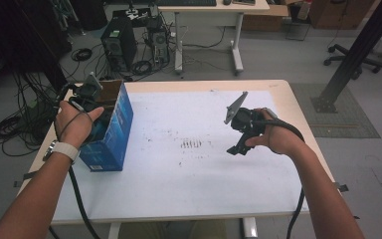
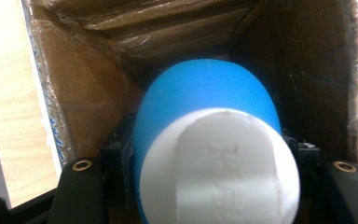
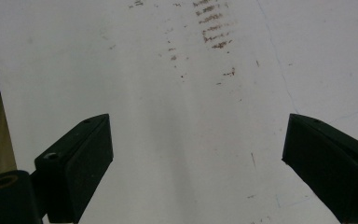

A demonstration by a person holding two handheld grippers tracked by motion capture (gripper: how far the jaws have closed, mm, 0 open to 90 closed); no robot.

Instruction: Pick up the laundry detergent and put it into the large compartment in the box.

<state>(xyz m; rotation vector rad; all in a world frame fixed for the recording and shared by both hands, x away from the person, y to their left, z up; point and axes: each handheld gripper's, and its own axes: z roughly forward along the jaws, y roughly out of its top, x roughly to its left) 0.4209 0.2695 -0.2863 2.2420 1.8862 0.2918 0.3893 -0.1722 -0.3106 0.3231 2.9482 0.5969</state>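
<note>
A blue rounded object with a white flat end (image 2: 205,102) sits between the jaws of my left gripper (image 2: 209,149), which is shut on it. Both are inside an open cardboard box (image 2: 168,32), brown inside. From above, that box (image 1: 113,130) is blue outside and stands at the table's left edge, with my left gripper (image 1: 87,99) dipped into its top. My right gripper (image 1: 238,147) hovers over the right half of the table. Its jaws stand wide apart in the right gripper view, so my right gripper (image 3: 196,140) is open with nothing between them.
The white tabletop (image 1: 189,174) carries brown scuff marks (image 1: 191,144) near its middle. Beyond the far edge, a computer tower (image 1: 119,42), tangled cables and a desk stand on the floor. A black post (image 1: 358,50) rises at the back right.
</note>
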